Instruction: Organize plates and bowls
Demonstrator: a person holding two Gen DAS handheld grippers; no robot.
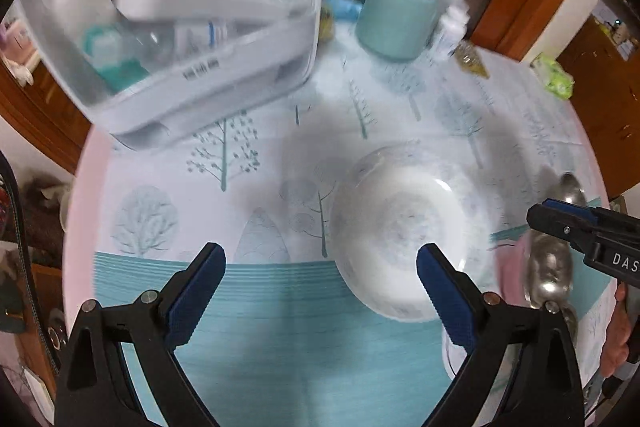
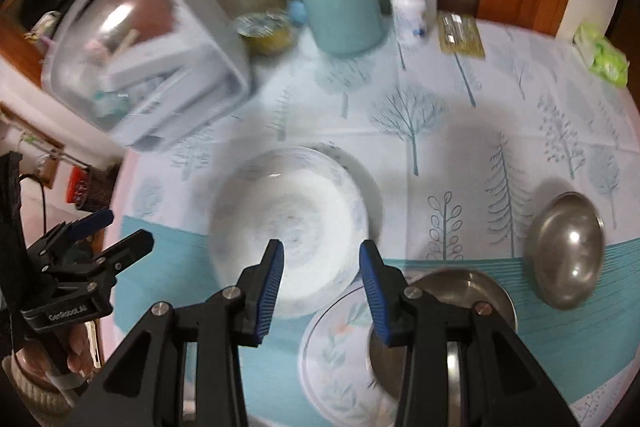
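A white bowl (image 1: pixel 404 239) (image 2: pixel 288 239) with a faint blue pattern sits on the tree-print tablecloth. My left gripper (image 1: pixel 320 267) is open and empty, the bowl just inside its right finger. My right gripper (image 2: pixel 322 259) is open and empty above the bowl's near rim. A leaf-patterned plate (image 2: pixel 336 351) lies under the right gripper, with a steel bowl (image 2: pixel 452 291) beside it. A second steel bowl (image 2: pixel 568 251) (image 1: pixel 550 267) stands to the right. The right gripper (image 1: pixel 560 223) shows at the left wrist view's right edge, the left gripper (image 2: pixel 116 233) at the right wrist view's left edge.
A clear-lidded white container (image 1: pixel 192 39) (image 2: pixel 148 67) stands at the back left. A teal canister (image 1: pixel 400 15) (image 2: pixel 340 11), white bottles (image 2: pixel 408 7), a small lidded dish (image 2: pixel 264 27) and a green packet (image 2: pixel 604 55) line the back. The table edge (image 1: pixel 80 211) runs at left.
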